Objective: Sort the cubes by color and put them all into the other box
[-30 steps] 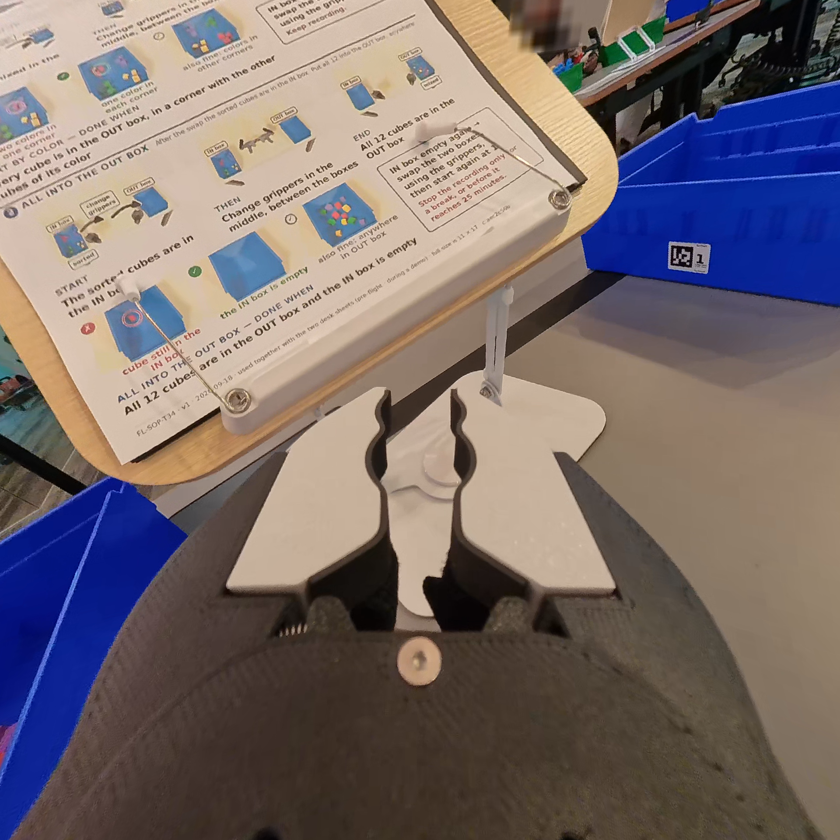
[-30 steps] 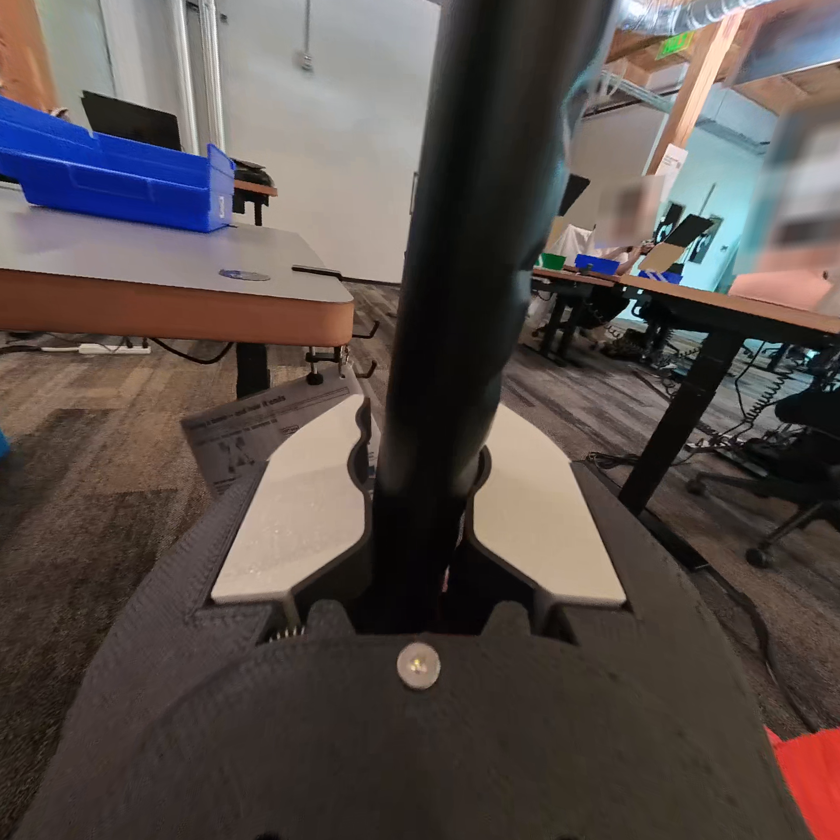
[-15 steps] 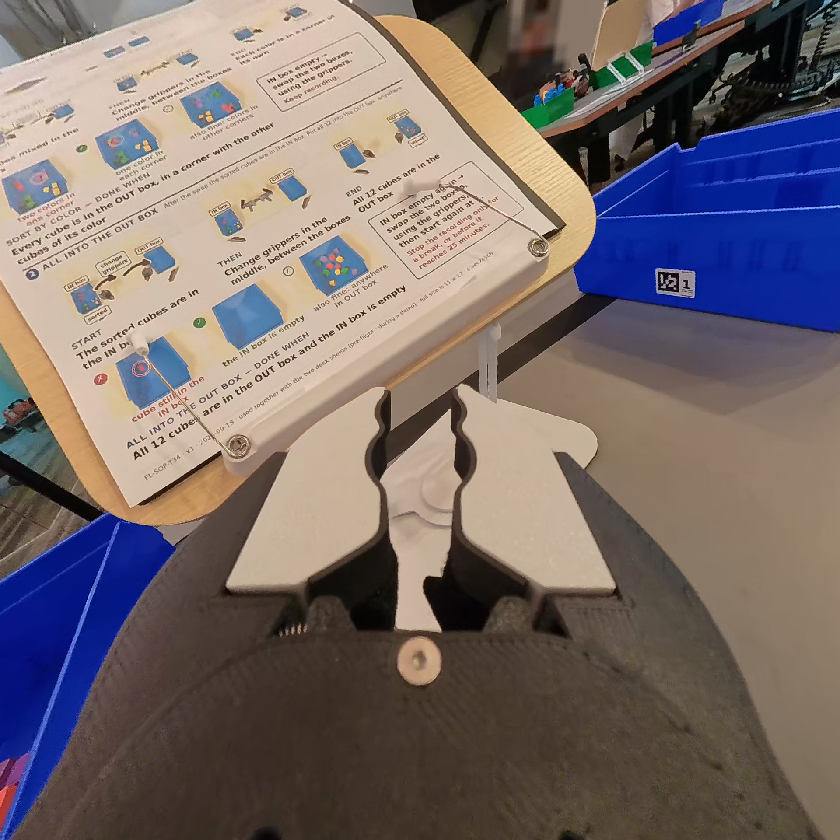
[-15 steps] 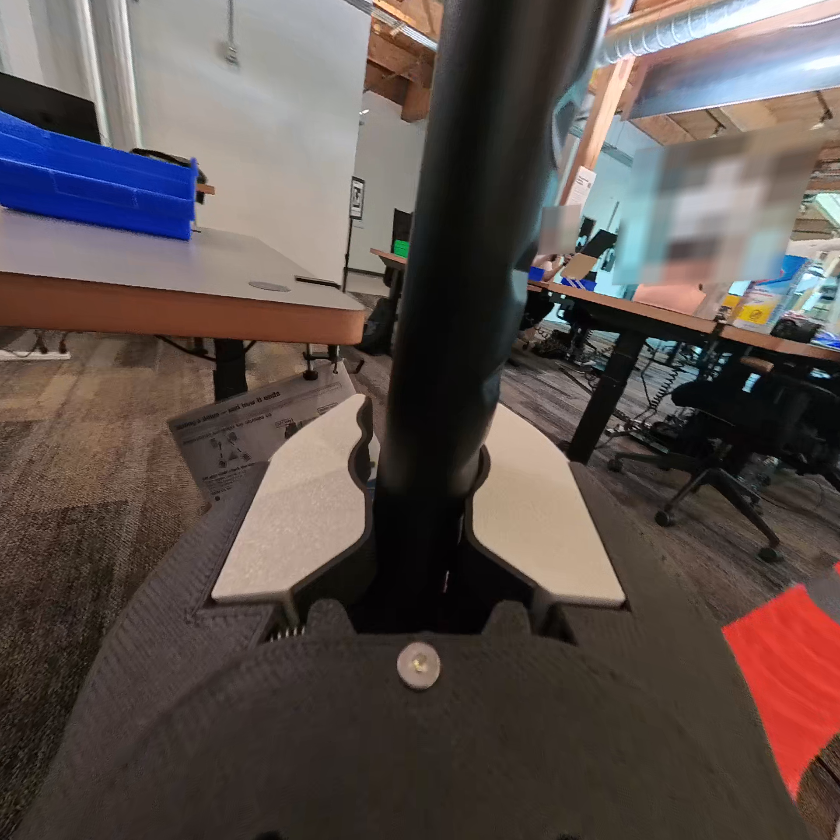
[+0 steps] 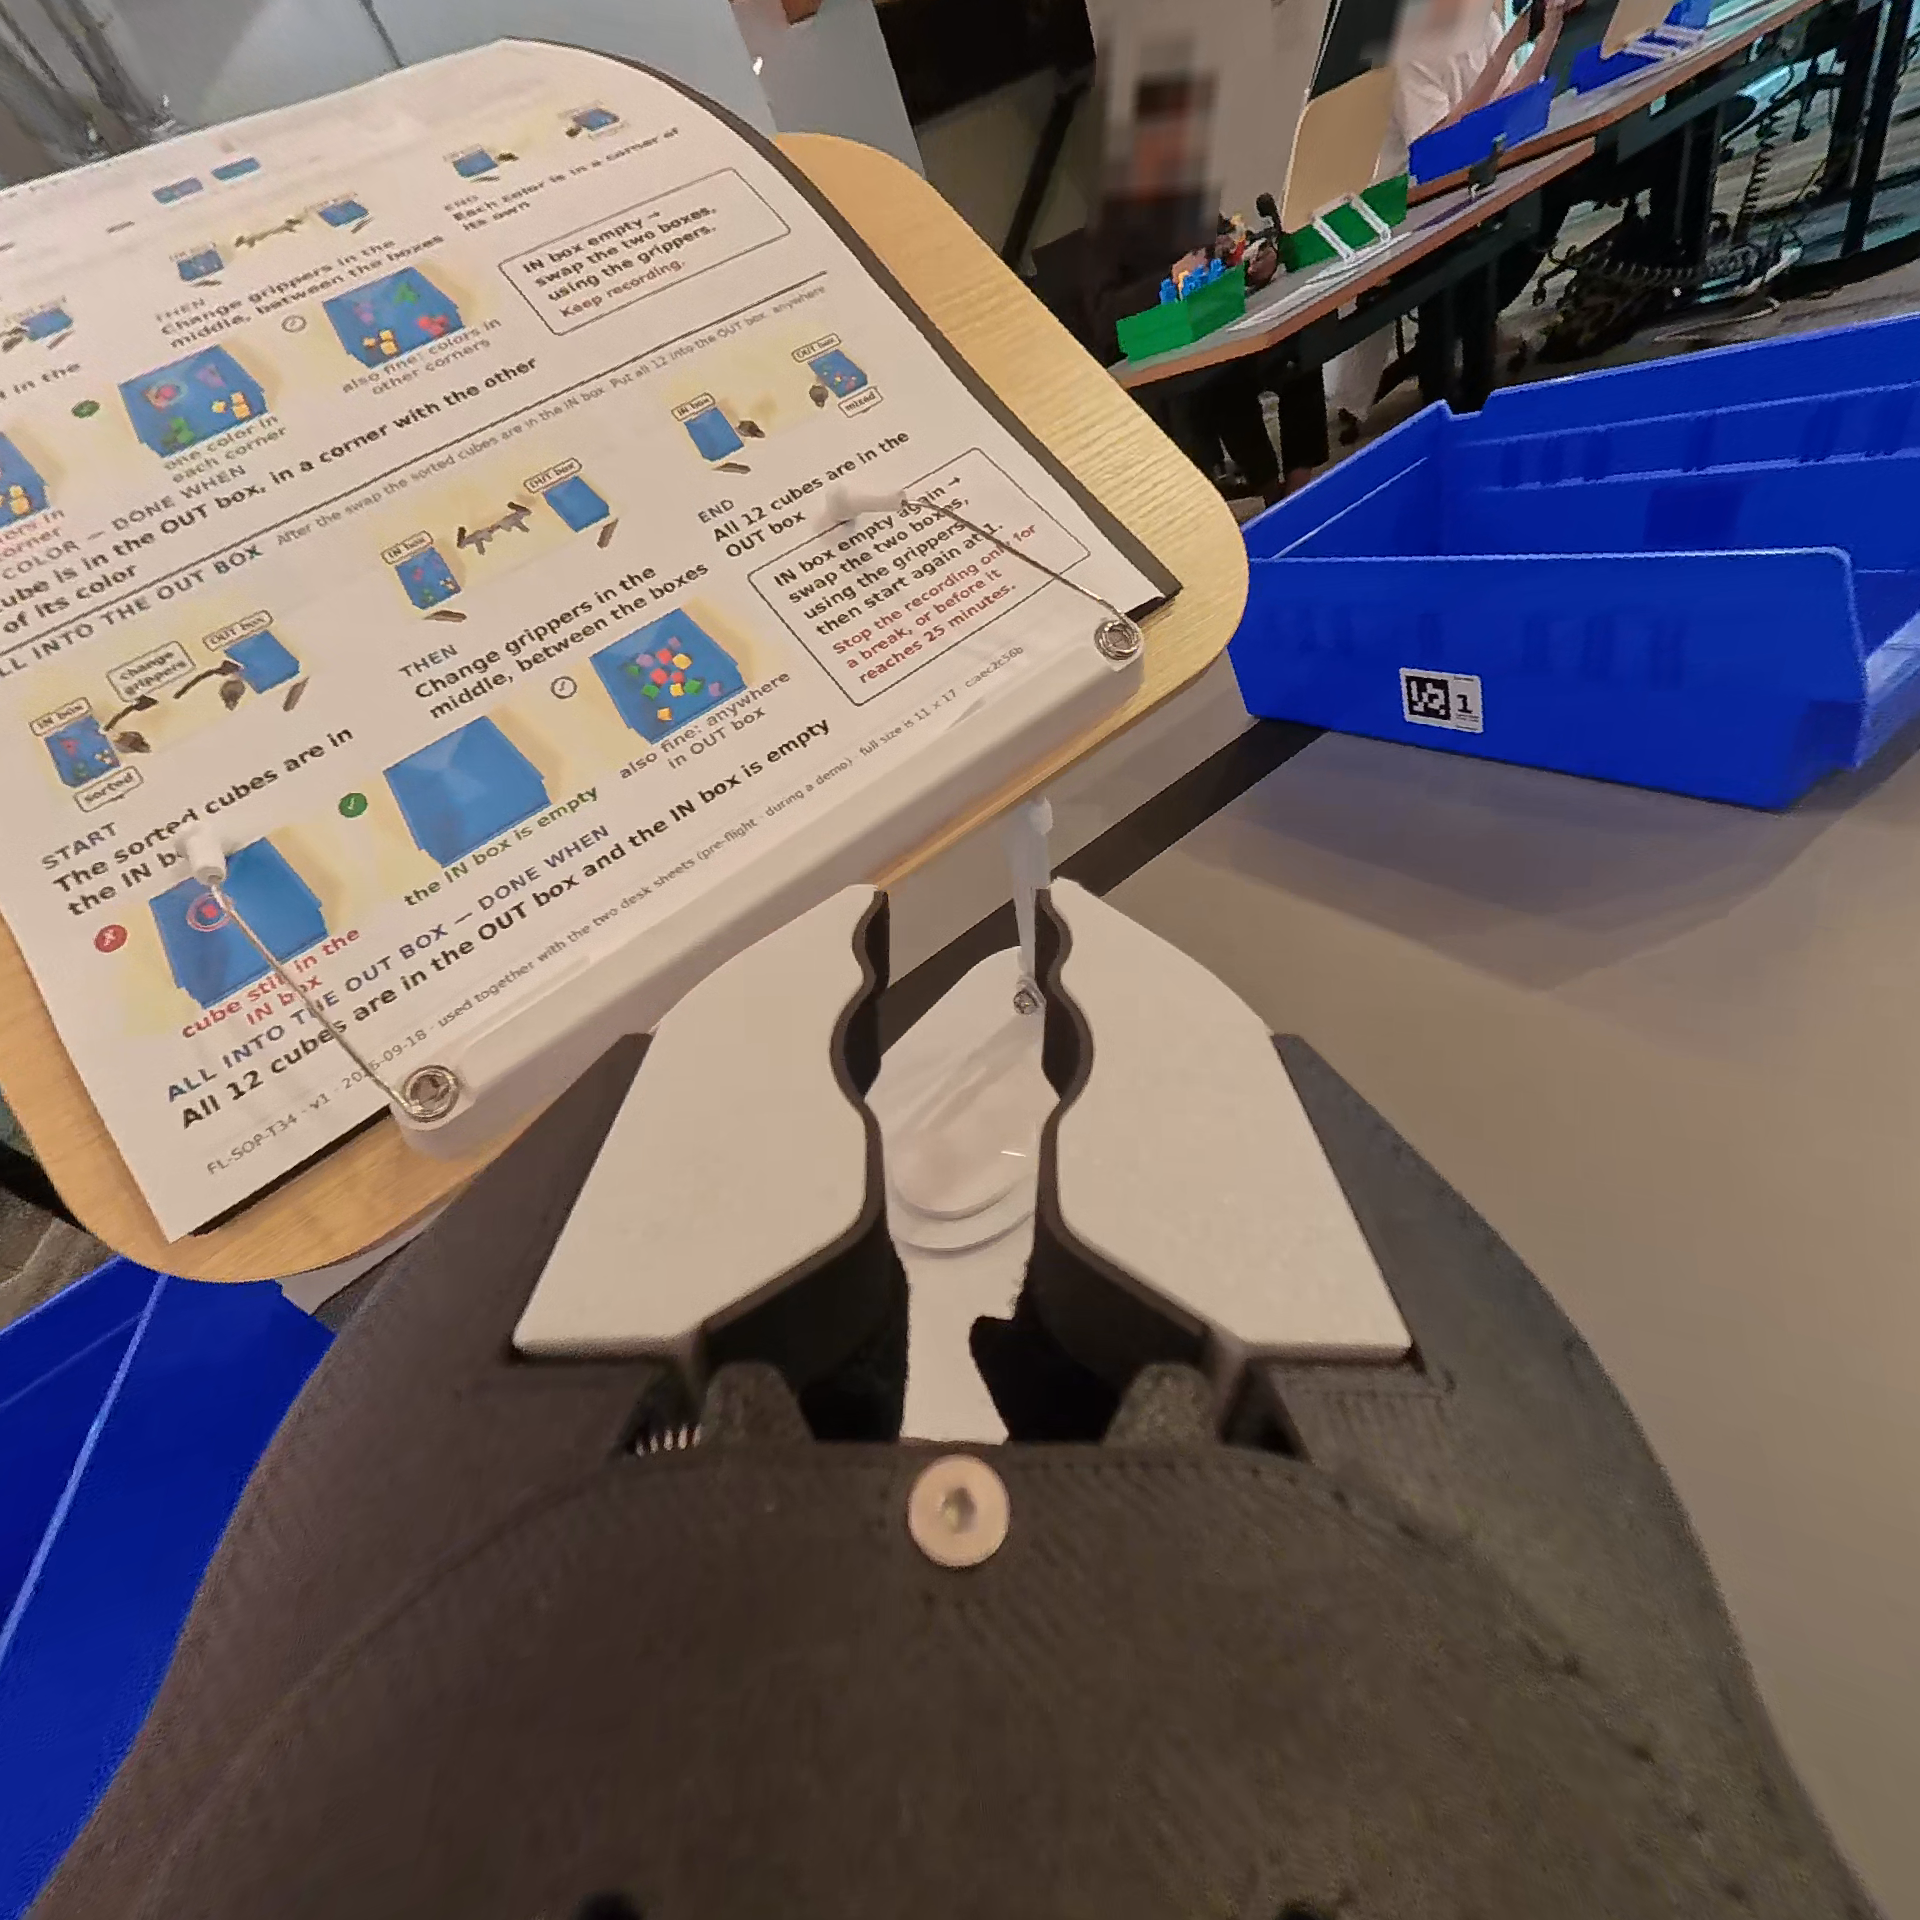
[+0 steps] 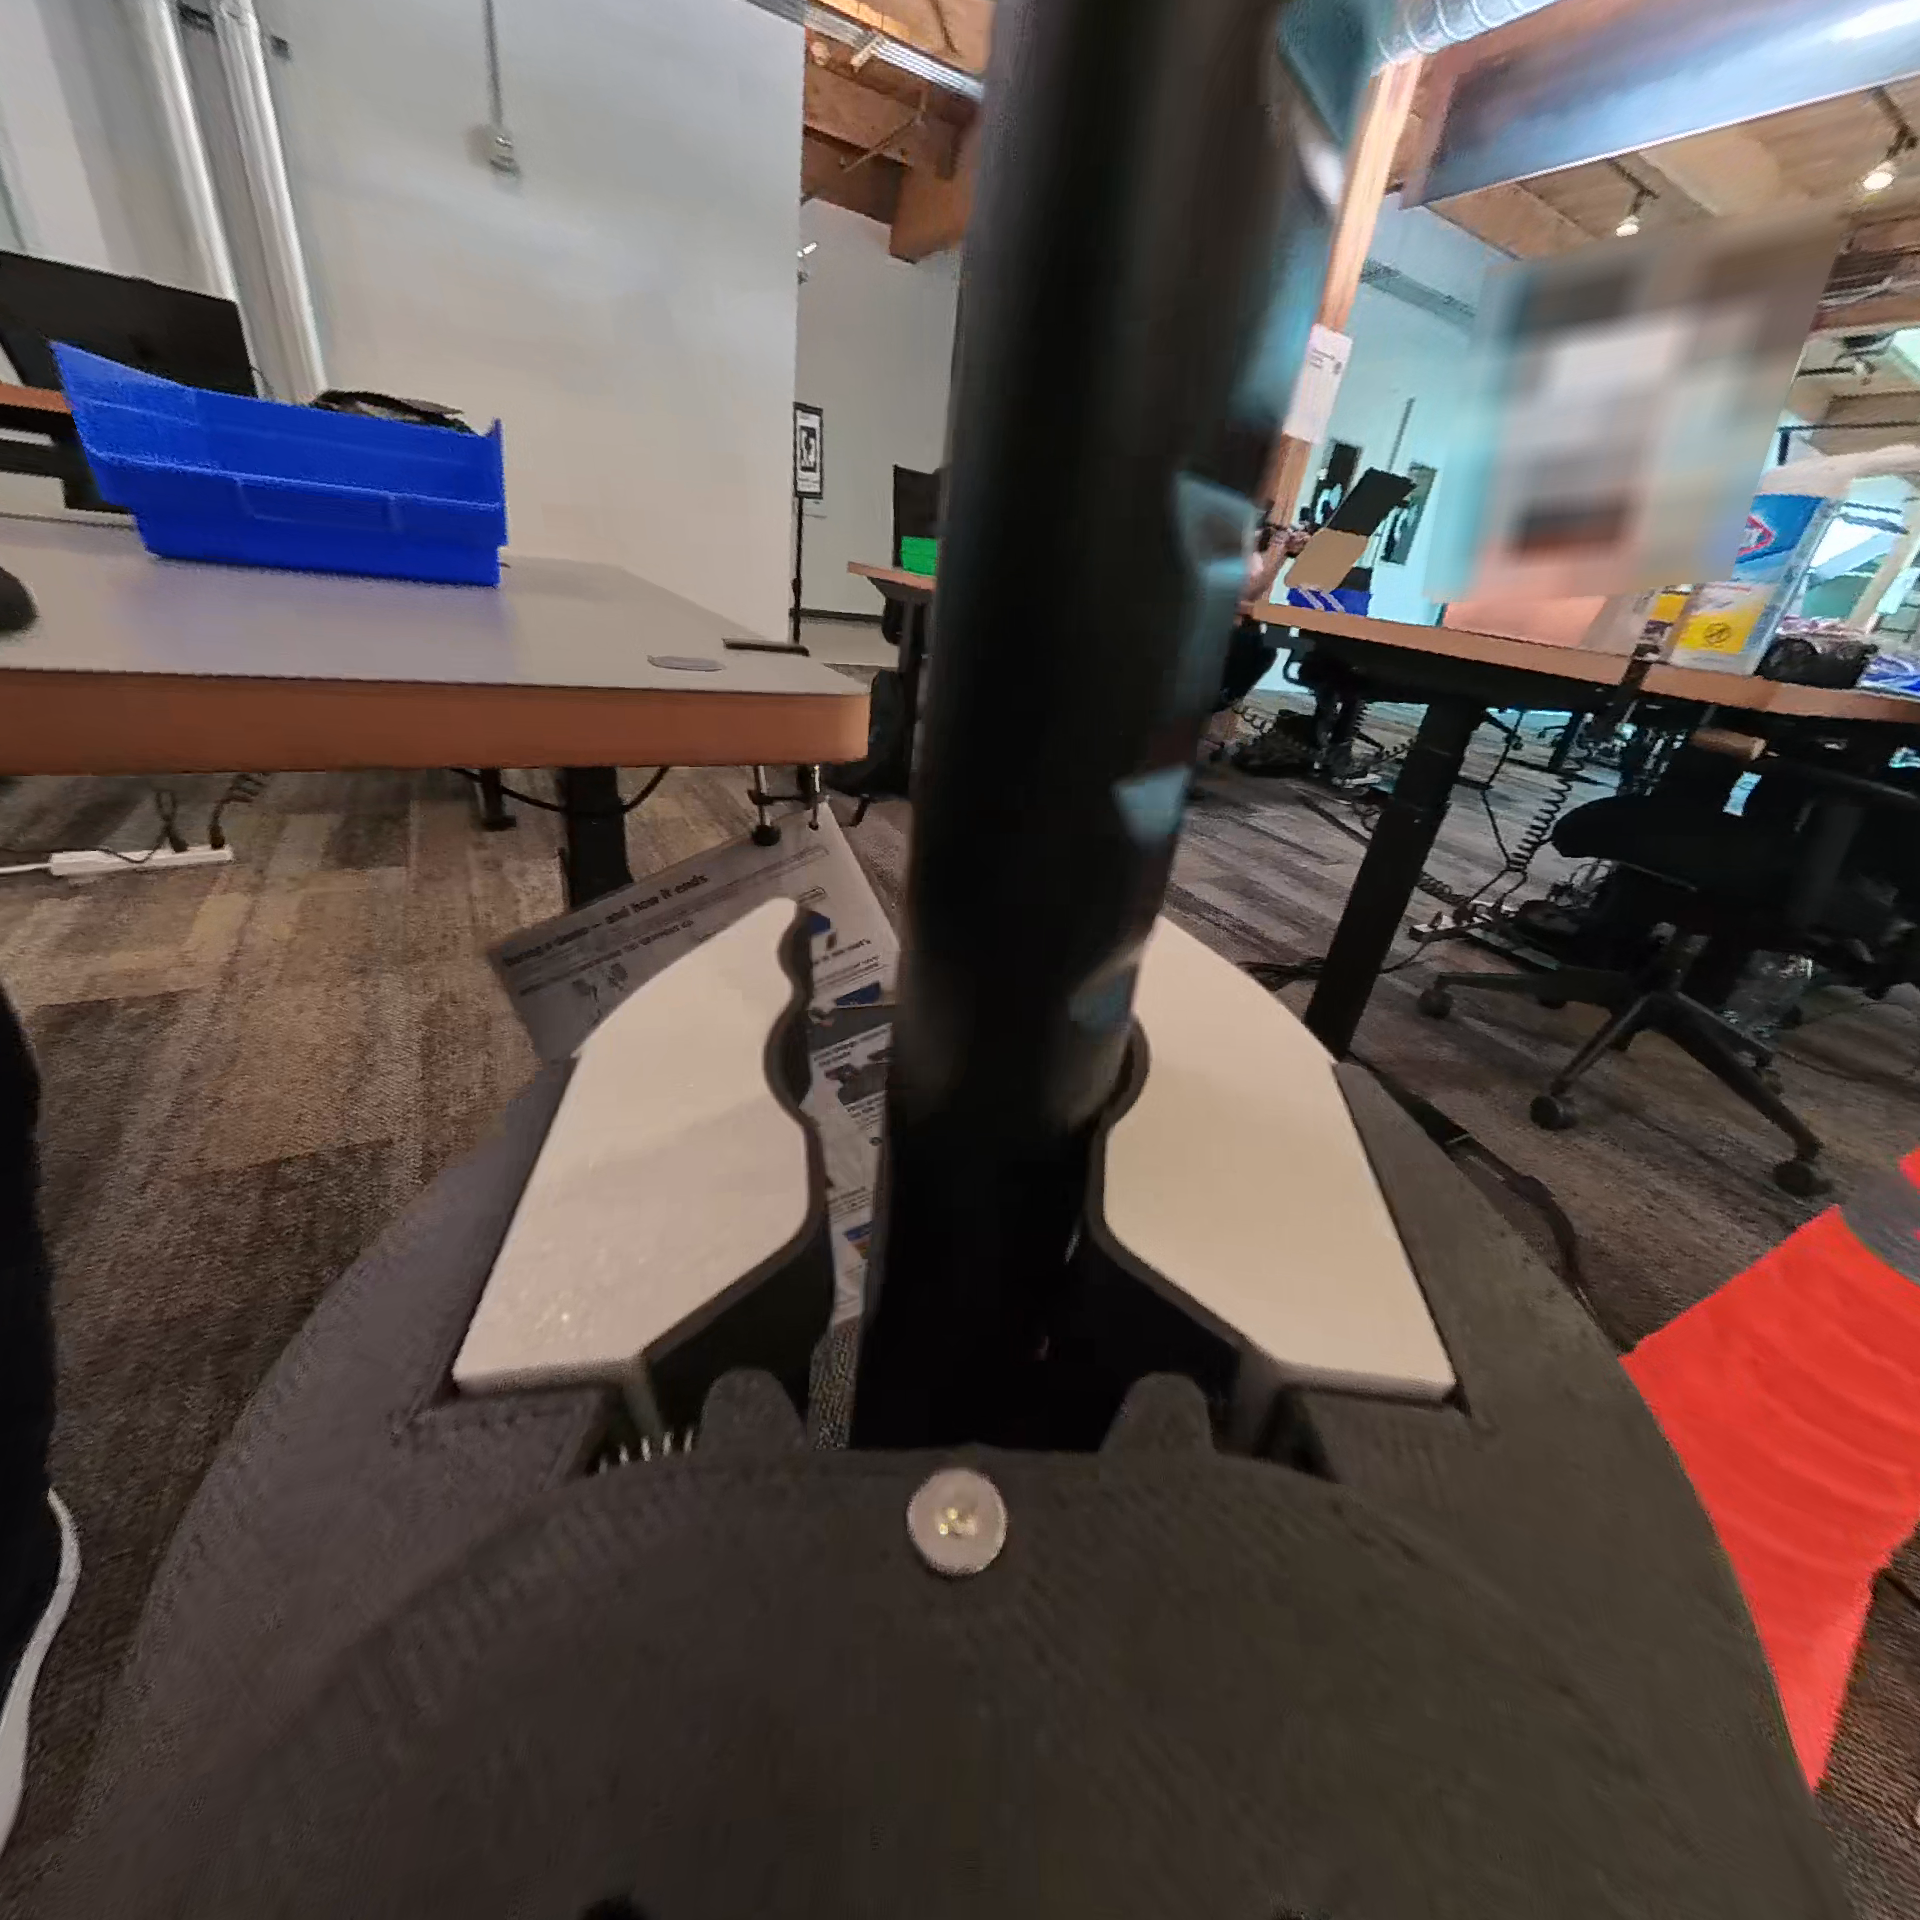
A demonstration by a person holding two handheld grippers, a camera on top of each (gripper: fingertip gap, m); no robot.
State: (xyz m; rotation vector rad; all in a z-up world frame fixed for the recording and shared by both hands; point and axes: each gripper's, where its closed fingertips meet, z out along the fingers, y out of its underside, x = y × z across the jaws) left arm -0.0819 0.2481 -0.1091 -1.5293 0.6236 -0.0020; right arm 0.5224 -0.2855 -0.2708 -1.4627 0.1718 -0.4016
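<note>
Left gripper (image 5: 961,977) spread, bare, before white document stand (image 5: 966,1132); right gripper (image 6: 966,997) spread around thick black pole (image 6: 1081,520), gap on its left side.

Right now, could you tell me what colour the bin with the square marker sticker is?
The bin is bright blue, clearest in the left wrist view.
</note>
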